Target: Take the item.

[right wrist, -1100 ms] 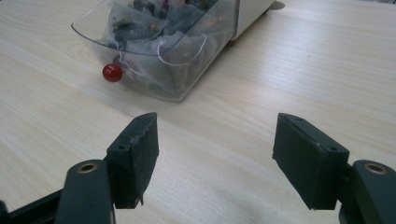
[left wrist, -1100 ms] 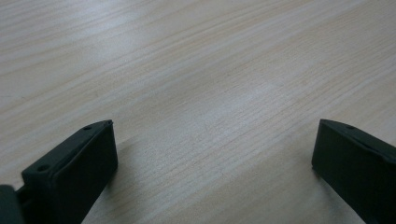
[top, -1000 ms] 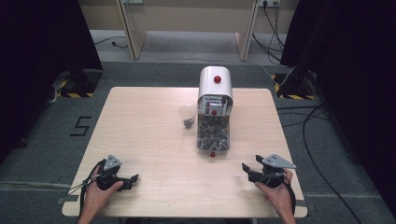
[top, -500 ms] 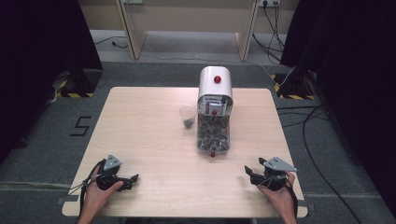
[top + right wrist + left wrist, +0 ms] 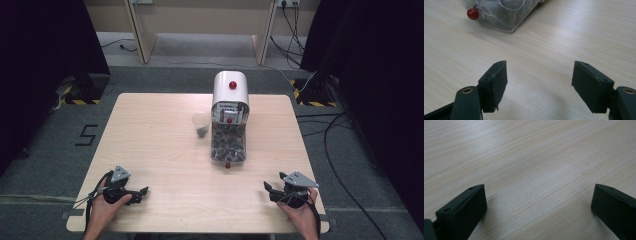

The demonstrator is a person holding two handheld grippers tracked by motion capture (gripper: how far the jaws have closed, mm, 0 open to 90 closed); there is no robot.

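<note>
Both tongs rest released at the counter's (image 5: 150,130) near corners: left tongs (image 5: 141,190), right tongs (image 5: 267,187). The candy dispenser (image 5: 230,117) stands mid-counter, far off; approach its red knob (image 5: 227,165) squarely.

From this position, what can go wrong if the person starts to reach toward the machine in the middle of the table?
1. The small clear cup stands close beside the white dispenser; a reach by the left gripper might tip it.
2. The dispenser's clear bin has a red knob at its near end; the open right gripper points toward it and might bump it.
</note>
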